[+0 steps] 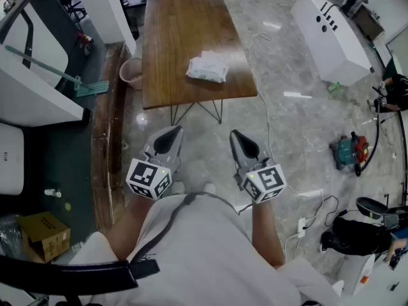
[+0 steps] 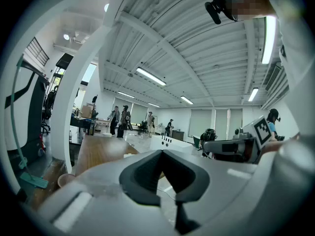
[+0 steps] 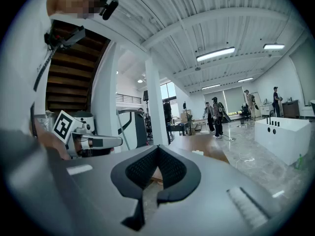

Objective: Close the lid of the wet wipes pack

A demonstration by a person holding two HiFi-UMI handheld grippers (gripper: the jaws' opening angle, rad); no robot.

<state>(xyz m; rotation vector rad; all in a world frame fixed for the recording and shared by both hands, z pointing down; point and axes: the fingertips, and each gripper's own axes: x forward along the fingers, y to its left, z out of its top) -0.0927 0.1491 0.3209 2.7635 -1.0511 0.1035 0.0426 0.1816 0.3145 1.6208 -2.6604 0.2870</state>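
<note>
We hold grey left gripper [image 1: 171, 132] and right gripper [image 1: 237, 136] level, jaws pinched together, empty (nothing to grab here). Soft white-green wet wipes pack [image 1: 207, 68] sits on brown wooden surface [image 1: 185, 30], well ahead.

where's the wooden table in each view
Head view: wooden table at upper centre.
Left gripper view: table at lower left, above the jaws.
Right gripper view: table at centre, just above the jaws.
Shared landmark: the white cabinet, right of the table in all three.
</note>
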